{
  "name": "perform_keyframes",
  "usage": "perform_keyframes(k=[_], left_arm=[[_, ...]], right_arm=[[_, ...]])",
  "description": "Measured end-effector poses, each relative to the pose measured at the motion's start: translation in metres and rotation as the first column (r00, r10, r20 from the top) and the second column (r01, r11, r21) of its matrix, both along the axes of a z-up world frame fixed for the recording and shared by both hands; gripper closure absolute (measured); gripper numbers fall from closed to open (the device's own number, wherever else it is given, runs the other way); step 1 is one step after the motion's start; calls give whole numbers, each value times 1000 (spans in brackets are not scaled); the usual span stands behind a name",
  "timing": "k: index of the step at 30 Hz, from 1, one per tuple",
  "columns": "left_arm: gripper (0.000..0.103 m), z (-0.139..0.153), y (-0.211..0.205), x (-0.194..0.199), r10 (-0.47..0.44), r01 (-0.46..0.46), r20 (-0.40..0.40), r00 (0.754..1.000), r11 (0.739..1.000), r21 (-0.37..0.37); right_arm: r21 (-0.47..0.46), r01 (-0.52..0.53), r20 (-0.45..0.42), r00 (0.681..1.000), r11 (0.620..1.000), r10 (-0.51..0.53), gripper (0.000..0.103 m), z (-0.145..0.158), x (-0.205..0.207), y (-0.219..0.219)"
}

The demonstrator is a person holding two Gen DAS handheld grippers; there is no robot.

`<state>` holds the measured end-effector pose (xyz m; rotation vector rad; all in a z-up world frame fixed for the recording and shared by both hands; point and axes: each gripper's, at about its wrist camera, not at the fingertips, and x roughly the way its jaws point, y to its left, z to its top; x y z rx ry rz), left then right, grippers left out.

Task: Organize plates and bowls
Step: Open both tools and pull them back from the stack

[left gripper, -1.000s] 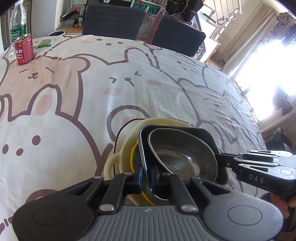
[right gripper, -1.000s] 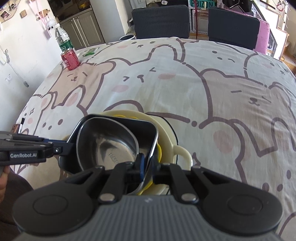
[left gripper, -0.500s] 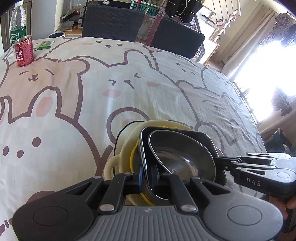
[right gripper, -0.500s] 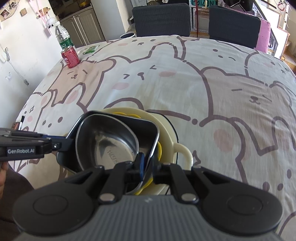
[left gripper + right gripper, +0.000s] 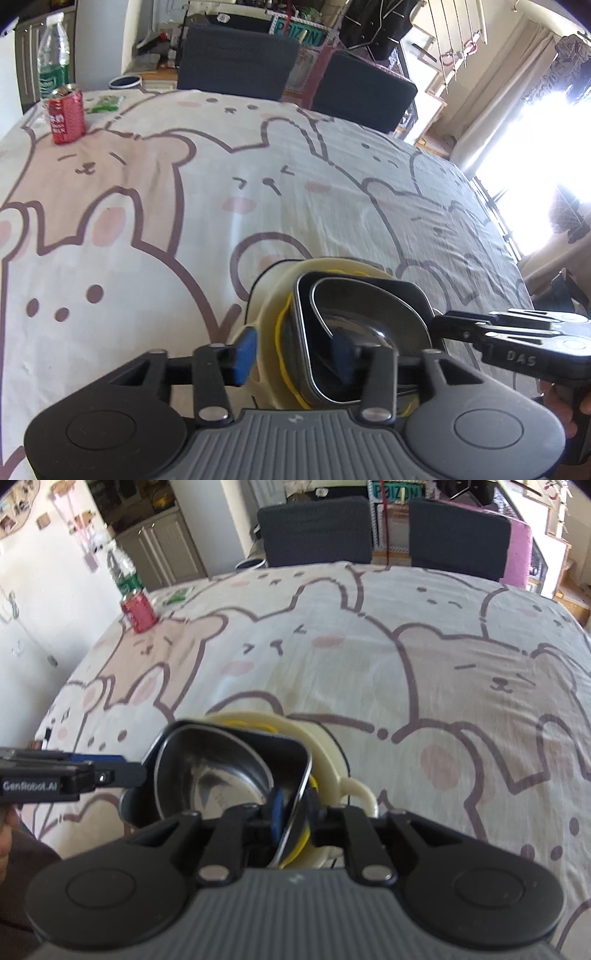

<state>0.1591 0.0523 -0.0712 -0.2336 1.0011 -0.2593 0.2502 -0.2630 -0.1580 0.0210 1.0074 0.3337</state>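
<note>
Bowls sit nested at the near edge of the table, on a cloth (image 5: 192,229) printed with bears and rabbits. We go from the left across. In the left wrist view a red can (image 5: 66,116) stands at the far left corner with a green-labelled bottle (image 5: 53,62) just behind it and a small green packet (image 5: 105,103) beside it. Two dark chairs (image 5: 236,61) stand at the far side.

Near us, our left gripper (image 5: 291,354) has its jaws opening: one blue pad (image 5: 245,354) stands clear outside the cream bowl (image 5: 273,295), the other is inside the steel bowl (image 5: 354,321), so the stack's left rims lie between the pads without being pressed. The steel bowl rests in a black square dish (image 5: 410,295), which rests in the cream bowl over a yellow rim (whether that is a separate plate, we cannot tell).

In the right wrist view our right gripper (image 5: 293,812) is also opening; its pads straddle the right wall of the black dish (image 5: 280,746) with small gaps showing on both sides. The cream bowl's handle (image 5: 360,794) pokes out to the right of it. The stack stands level on the cloth. A hand (image 5: 565,402) shows at the right edge behind that gripper.
</note>
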Motion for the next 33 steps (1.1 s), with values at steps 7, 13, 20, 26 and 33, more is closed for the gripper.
perform_keyframes(k=[7, 13, 20, 26, 33], left_arm=[[8, 20, 2, -16, 17, -20, 74, 997, 999, 42], [0, 40, 2, -36, 27, -32, 154, 988, 999, 35], [0, 64, -1, -75, 14, -36, 276, 961, 996, 75], [0, 66, -5, -110, 11, -57, 344, 939, 991, 122], [0, 50, -5, -144, 23, -83, 373, 928, 986, 146]], right_arm=[[22, 7, 89, 996, 1000, -9, 45, 25, -15, -4], [20, 53, 226, 972, 998, -56, 12, 50, -38, -15], [45, 108, 316, 942, 993, -117, 0, 65, -68, -27], [66, 144, 390, 907, 987, -159, 0, 68, -111, -30], [69, 193, 428, 880, 979, -204, 0, 49, -149, -29]])
